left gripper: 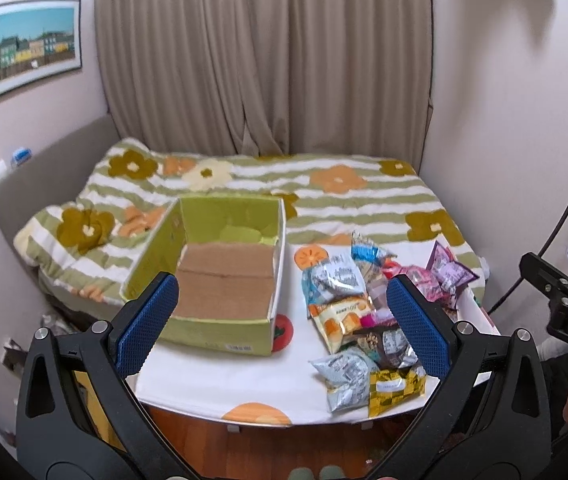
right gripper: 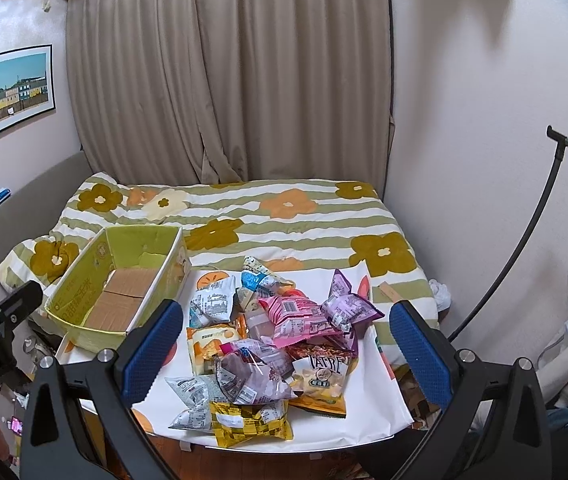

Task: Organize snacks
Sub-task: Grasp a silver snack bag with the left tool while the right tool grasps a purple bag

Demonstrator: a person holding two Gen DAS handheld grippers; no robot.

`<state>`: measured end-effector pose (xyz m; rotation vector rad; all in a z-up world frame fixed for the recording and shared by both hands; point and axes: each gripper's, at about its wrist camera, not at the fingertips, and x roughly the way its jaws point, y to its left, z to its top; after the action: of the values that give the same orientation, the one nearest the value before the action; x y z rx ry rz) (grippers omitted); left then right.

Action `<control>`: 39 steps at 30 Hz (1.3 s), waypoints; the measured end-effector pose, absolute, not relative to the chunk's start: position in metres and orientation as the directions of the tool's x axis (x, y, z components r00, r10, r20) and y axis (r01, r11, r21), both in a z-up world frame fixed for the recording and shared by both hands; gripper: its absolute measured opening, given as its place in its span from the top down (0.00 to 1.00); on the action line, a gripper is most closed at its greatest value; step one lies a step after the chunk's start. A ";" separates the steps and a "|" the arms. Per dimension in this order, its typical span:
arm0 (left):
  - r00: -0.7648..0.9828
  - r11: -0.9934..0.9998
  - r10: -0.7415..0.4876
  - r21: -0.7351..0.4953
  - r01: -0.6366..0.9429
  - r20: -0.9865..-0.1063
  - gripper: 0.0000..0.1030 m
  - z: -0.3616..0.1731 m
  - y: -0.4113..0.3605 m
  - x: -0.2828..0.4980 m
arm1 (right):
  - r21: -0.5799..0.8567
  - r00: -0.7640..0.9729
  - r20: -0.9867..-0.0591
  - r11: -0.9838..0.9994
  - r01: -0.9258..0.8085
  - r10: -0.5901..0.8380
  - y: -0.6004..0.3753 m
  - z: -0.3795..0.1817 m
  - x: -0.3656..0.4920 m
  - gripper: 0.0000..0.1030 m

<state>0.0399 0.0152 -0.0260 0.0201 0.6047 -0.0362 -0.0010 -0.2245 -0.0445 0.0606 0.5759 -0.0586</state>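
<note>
An empty green cardboard box (left gripper: 211, 280) (right gripper: 123, 292) with a brown floor stands on the left of a small white table (left gripper: 223, 376) (right gripper: 376, 400). To its right lies a heap of snack packets (left gripper: 364, 320) (right gripper: 271, 340): silver, pink, purple, orange and a gold one (right gripper: 247, 420) nearest the table's front edge. My left gripper (left gripper: 284, 320) is open above the table front, between the box and the heap. Above the heap my right gripper (right gripper: 284, 348) hangs open, with nothing between its fingers (right gripper: 147, 352).
Behind the table is a bed (left gripper: 324, 184) (right gripper: 284, 216) with a green-striped flowered quilt, beige curtains (left gripper: 263, 60) beyond. A black curved lamp stand (right gripper: 524, 240) rises at the right wall. The right gripper's body (left gripper: 564, 300) shows at the left wrist view's right edge.
</note>
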 end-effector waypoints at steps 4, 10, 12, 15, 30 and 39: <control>0.755 0.997 -0.075 -0.035 0.069 -0.651 0.00 -0.051 0.023 0.058 | 0.052 0.814 -0.580 0.997 0.065 -0.023 -0.226 -0.062 0.001 0.00; 0.606 0.979 -0.204 -0.145 0.145 -0.769 0.00 -0.109 0.024 0.090 | 0.054 0.765 -0.644 0.998 0.043 0.001 -0.226 -0.095 0.010 0.00; 0.554 0.970 -0.243 -0.183 0.163 -0.797 0.00 -0.133 0.022 0.102 | 0.053 0.746 -0.665 0.998 0.020 0.020 -0.226 -0.107 0.016 0.00; 0.472 0.953 -0.299 -0.238 0.186 -0.830 0.00 -0.172 0.015 0.119 | 0.024 0.721 -0.692 0.999 -0.026 0.035 -0.224 -0.128 0.026 0.00; 0.206 0.872 -0.479 -0.438 0.217 -0.853 0.00 -0.282 -0.027 0.163 | -0.016 0.573 -0.794 0.936 -0.352 0.202 -0.210 -0.222 0.080 0.00; 0.148 0.838 -0.542 -0.519 0.166 -0.827 0.16 -0.309 -0.036 0.175 | -0.030 0.530 -0.804 0.871 -0.491 0.271 -0.199 -0.249 0.105 0.10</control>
<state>0.1755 -0.0357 -0.3089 -0.3393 1.3316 -0.5229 0.1053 -0.1987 -0.2487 -0.2668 0.9052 0.4607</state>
